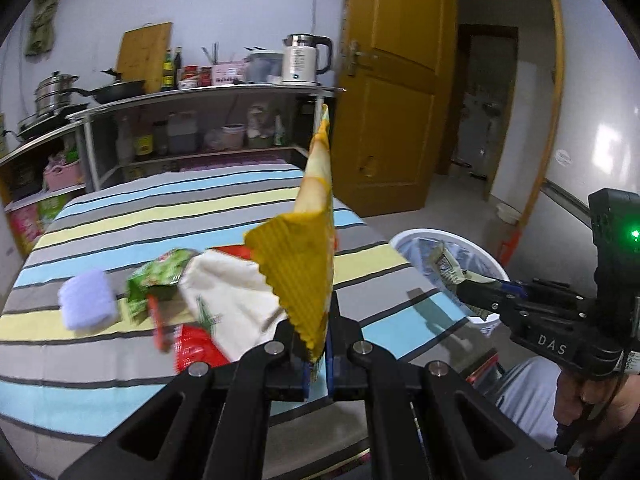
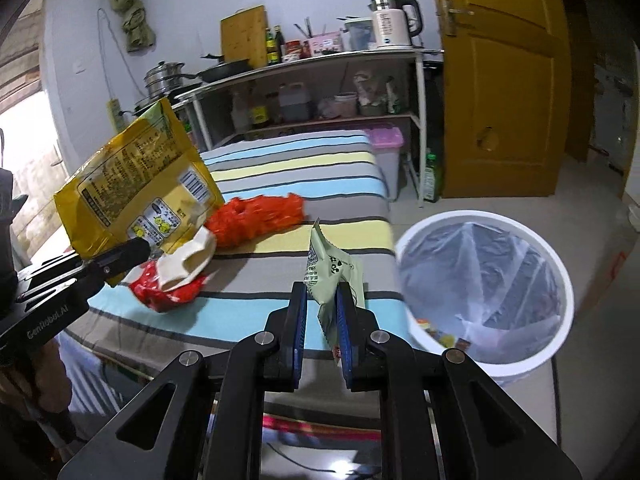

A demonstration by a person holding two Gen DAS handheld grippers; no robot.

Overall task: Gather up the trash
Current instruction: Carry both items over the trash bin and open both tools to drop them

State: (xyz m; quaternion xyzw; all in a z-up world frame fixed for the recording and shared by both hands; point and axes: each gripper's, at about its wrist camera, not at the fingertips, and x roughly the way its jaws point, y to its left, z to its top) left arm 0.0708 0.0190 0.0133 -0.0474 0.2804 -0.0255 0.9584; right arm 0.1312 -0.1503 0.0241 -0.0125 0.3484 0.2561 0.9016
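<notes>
Holding yellow bag (image 1: 304, 276) in left gripper (image 1: 316, 354) | green packet (image 2: 330, 276) in right gripper (image 2: 322, 320)

My 2 wrist cameras ride just behind my claws, tilted down along the fingers. Both face the striped bed (image 1: 160, 216), the shelf (image 2: 320, 60) and the bin (image 2: 484, 292); each sees the other claw.

Trash held above the striped table, bin beside it

A yellow snack bag (image 2: 136, 188) stood upright, pinched at its lower corner; a pale green wrapper (image 2: 330, 276) was clamped upright too. A red wrapper (image 2: 168, 288), a white wrapper (image 2: 188, 258) and an orange bag (image 2: 256, 220) lay on the table (image 2: 280, 164); the white lined bin (image 2: 484, 280) stood just beside it.
</notes>
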